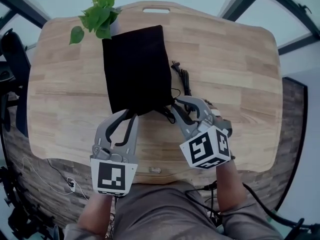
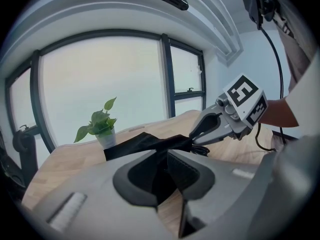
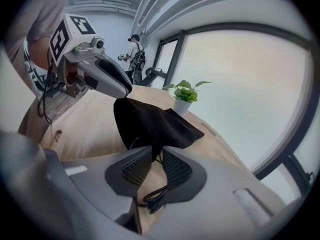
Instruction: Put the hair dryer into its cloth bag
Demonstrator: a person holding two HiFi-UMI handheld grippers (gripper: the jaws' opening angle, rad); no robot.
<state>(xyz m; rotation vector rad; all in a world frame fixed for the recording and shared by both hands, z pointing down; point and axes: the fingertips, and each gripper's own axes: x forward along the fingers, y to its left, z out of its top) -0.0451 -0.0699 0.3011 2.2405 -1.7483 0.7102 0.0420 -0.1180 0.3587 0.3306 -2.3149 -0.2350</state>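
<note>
**Both grippers on the near edge of one bag**

I count one black cloth bag, lying flat along the middle of a pale wooden table with its long side running from 12 to 6 o'clock in my head view. I cannot make out the hair dryer itself in any view. What does show is a single black cable, bunched on the wood just beside the bag's 3 o'clock edge and trailing down towards its near corner.

I have two grippers in play, and both are at the bag's 6 o'clock edge. The left gripper comes in from about 7 o'clock. Its own view shows the two pads pressed onto a fold of the black cloth, which stretches away from them towards the far side of the table. The right gripper comes in from about 5 o'clock, at the bag's near right corner. Its pads stand almost together and pinch a tuck of the same cloth between their tips. A loop of the cable lies on the wood under those jaws, closer to the camera.

One potted green plant stands at 11 o'clock from the bag, just beside its far left corner. In the right gripper view, one person stands well apart, beyond the table.
</note>
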